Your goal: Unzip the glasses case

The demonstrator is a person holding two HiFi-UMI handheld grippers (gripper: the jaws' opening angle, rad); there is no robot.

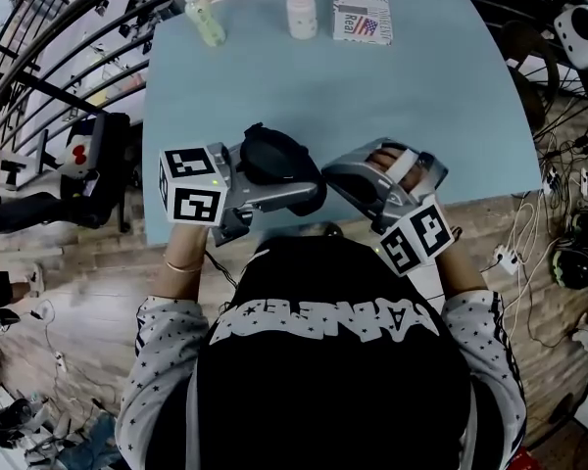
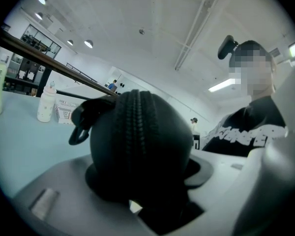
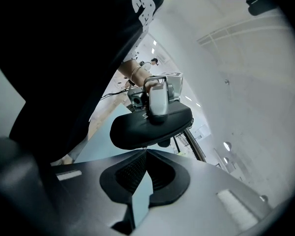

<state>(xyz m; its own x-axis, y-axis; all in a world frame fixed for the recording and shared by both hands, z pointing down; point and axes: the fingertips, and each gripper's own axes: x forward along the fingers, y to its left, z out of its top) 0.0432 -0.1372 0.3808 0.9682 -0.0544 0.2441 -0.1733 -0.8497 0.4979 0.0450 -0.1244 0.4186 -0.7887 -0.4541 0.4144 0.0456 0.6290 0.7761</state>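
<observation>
A black oval glasses case (image 1: 274, 157) hangs over the near edge of the blue table (image 1: 392, 96), with my left gripper (image 1: 306, 190) shut on it. In the left gripper view the case (image 2: 137, 141) fills the middle, its zipper running up the front and a black loop (image 2: 81, 128) hanging at its left. My right gripper (image 1: 329, 178) comes in from the right, held by a hand. In the right gripper view it (image 3: 145, 150) is shut, its tips at the lower edge of the case (image 3: 152, 124). Whether they pinch a zipper pull is hidden.
At the table's far edge stand a green bottle (image 1: 205, 18), a white bottle (image 1: 301, 10) and a printed box (image 1: 362, 12). The person's black shirt (image 1: 323, 360) is right behind the grippers. A railing and a seat are at left, cables (image 1: 559, 223) on the floor at right.
</observation>
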